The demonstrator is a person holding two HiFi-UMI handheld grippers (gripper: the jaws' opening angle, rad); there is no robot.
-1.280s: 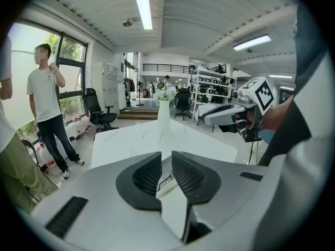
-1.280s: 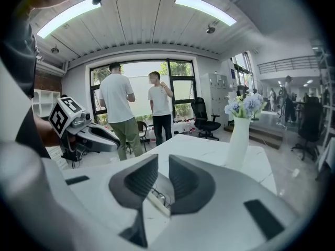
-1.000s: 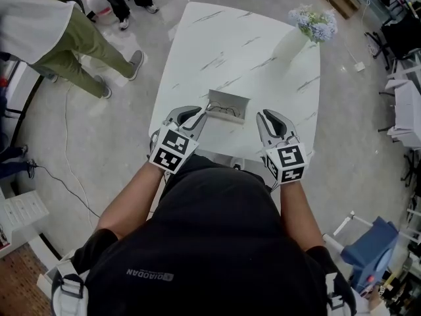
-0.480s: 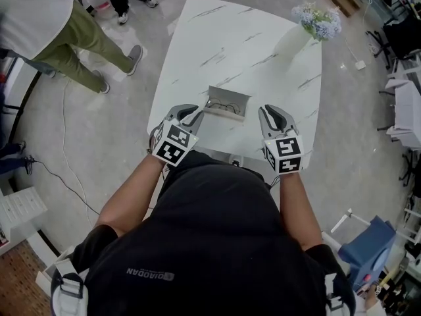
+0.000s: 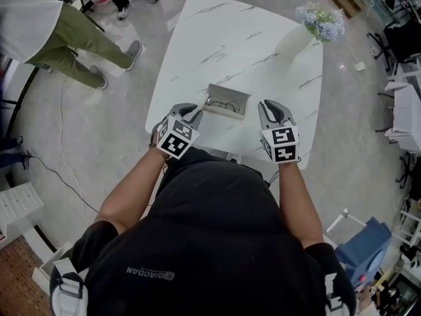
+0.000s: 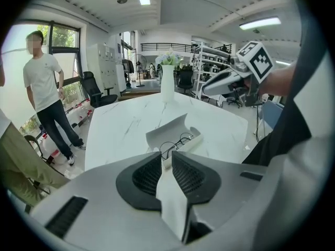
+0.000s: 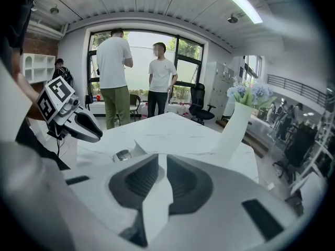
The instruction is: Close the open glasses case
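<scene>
Change over the last second: slight. Both grippers creep forward along the near edge of the table (image 5: 230,38); the right one draws about level with the case. No contact yet.

Case (image 5: 227,104): open, on the table near the front edge, between the two grippers and apart from both. Lid stands up on the far side. Glasses (image 6: 175,143) lie in the tray, wire frame showing.

Left gripper (image 5: 194,112): just left of the case, tips aimed at its left end. Its own view shows the jaws drawn close, only a narrow slit between them, nothing in it.

Right gripper (image 5: 266,107): just right of the case, a little further off. Jaws likewise nearly together and empty.

Vase (image 5: 293,41) with flowers at the far right corner, well clear. People stand off to the left of the table, not involved.

Reading: still the approach, closing not begun. The lid needs pushing over from behind toward the tray; either closed tip could do it. Risk: the light case slides on the smooth top unless the other gripper steadies it.
</scene>
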